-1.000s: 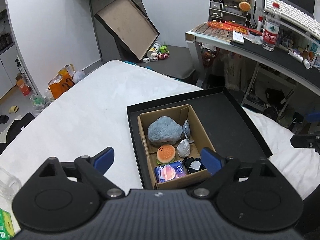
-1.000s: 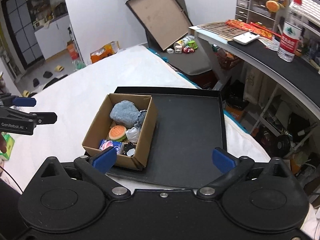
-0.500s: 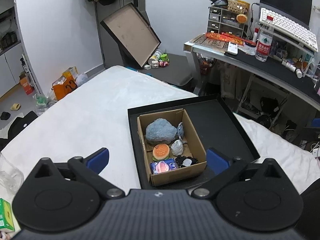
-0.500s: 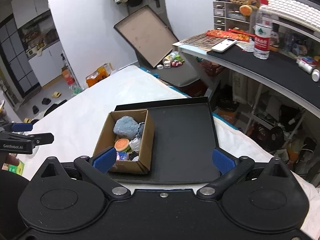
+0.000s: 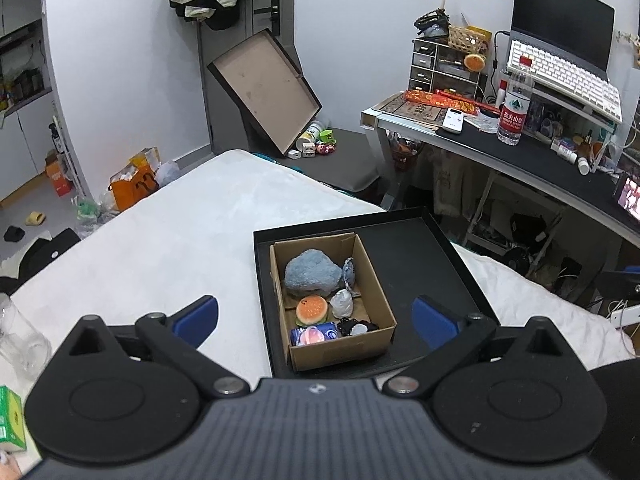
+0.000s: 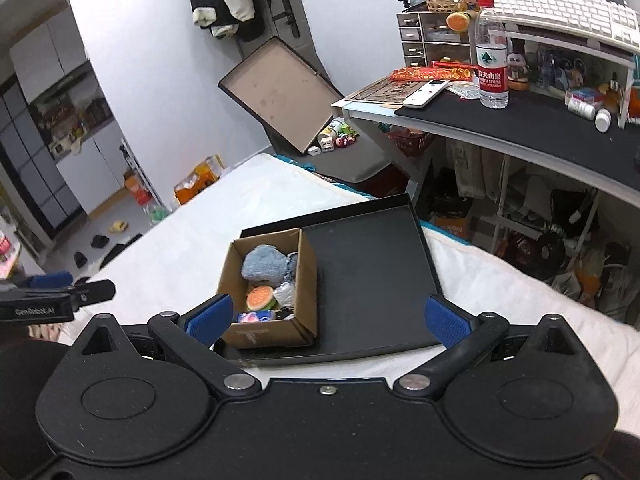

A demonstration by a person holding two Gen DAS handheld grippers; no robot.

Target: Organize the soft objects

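Two hand-held grippers: both held above the near edge of the bed, neither touching anything
Left hand-held gripper (image 5: pixel 315 318): blue pads spread wide apart, nothing between them; the cardboard box shows in the gap
Right hand-held gripper (image 6: pixel 327 318): blue pads likewise wide apart and empty; the left one also shows at the left edge of the right wrist view
Cardboard box (image 5: pixel 380 300): open-topped, standing in the left part of the black tray (image 5: pixel 420 256)
Black tray: shallow, lying on the white bed (image 5: pixel 168 248); its right part is bare
Blue plush (image 5: pixel 312 272): fluffy, at the far end inside the box
Burger toy (image 5: pixel 312 309): orange and round, just in front of the plush
Silver pouch (image 5: pixel 341 304): crinkled, just beside the burger toy on its right
Blue packet (image 5: pixel 314 334): at the near end of the box, with a pink round patch on it
Dark item (image 5: pixel 356 326): beside the blue packet at the near right corner; too small to identify
Water bottle (image 6: pixel 491 56): upright on the desk surface (image 6: pixel 520 120) to the right of the bed, well apart from the tray
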